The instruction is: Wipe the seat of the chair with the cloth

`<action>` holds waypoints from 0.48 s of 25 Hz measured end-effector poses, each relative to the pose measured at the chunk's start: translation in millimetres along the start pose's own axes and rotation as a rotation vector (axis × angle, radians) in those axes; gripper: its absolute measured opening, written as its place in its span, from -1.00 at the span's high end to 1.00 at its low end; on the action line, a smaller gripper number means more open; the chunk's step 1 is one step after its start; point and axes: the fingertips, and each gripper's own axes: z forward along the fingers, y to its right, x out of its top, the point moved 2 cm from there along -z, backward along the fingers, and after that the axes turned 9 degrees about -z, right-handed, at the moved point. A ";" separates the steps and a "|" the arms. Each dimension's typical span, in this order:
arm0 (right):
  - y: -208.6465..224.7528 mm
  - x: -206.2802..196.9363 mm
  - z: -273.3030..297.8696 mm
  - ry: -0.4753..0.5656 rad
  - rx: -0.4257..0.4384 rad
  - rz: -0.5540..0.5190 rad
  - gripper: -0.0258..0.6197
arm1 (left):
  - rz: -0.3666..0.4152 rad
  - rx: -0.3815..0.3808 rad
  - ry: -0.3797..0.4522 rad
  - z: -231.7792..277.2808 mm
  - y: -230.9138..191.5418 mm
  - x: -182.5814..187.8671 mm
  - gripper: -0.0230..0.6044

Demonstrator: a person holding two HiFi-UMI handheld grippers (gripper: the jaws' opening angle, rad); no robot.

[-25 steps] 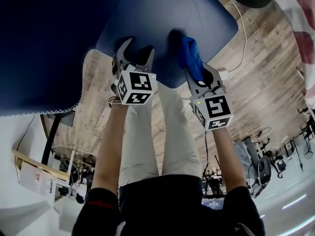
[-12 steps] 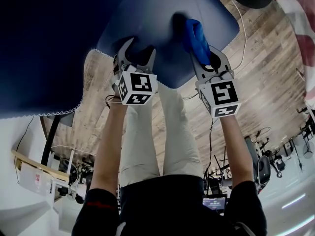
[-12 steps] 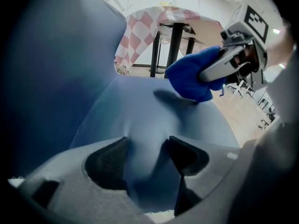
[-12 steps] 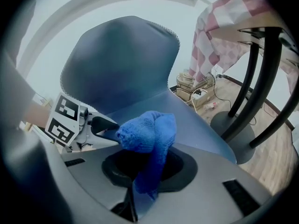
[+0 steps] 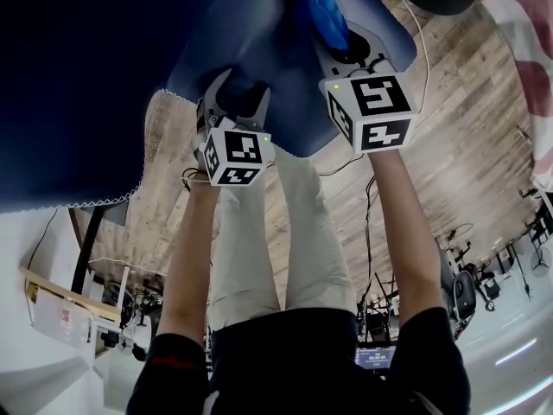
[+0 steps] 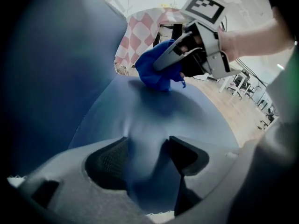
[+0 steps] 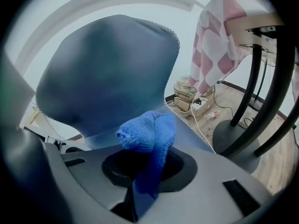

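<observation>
The left tongs [image 5: 242,89] and right tongs [image 5: 333,33] are grey plastic. Each carries a white cube [image 5: 233,154] with black square markers and a small green light [image 5: 335,86]. The person wears a black short-sleeved shirt [image 5: 302,361] and pale beige trousers [image 5: 285,240].

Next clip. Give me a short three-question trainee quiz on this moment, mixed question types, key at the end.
1. Which gripper holds the blue cloth?
A. left gripper
B. right gripper
C. neither
2. True or false: the cloth lies on the floor.
3. How do the left gripper's jaws stand?

Key
1. B
2. False: it is pressed against the chair seat.
3. Apart, with nothing clamped between them.
</observation>
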 end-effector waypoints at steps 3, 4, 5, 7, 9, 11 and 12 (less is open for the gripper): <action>13.4 16.5 15.6 0.015 -0.012 -0.001 0.72 | -0.001 -0.006 0.005 0.7 0.5 0.6 0.04; 16.9 21.7 20.3 0.016 -0.016 -0.008 0.72 | -0.002 -0.008 0.005 0.5 0.2 0.4 0.04; 19.5 26.7 24.8 0.016 -0.019 -0.018 0.72 | -0.003 -0.010 0.005 0.1 -0.4 0.0 0.04; 21.9 35.4 33.4 0.014 -0.020 -0.038 0.72 | -0.006 -0.011 0.005 -0.9 -1.2 -1.0 0.04; 22.0 41.2 41.8 0.007 -0.013 -0.067 0.72 | -0.011 -0.009 0.006 -0.9 -0.9 -1.1 0.04; 21.7 43.4 50.5 -0.005 -0.006 -0.096 0.72 | -0.013 -0.008 0.008 0.6 0.1 -0.6 0.04; 20.6 43.6 54.7 -0.010 -0.002 -0.106 0.72 | -0.013 -0.008 0.009 1.0 0.4 -0.7 0.04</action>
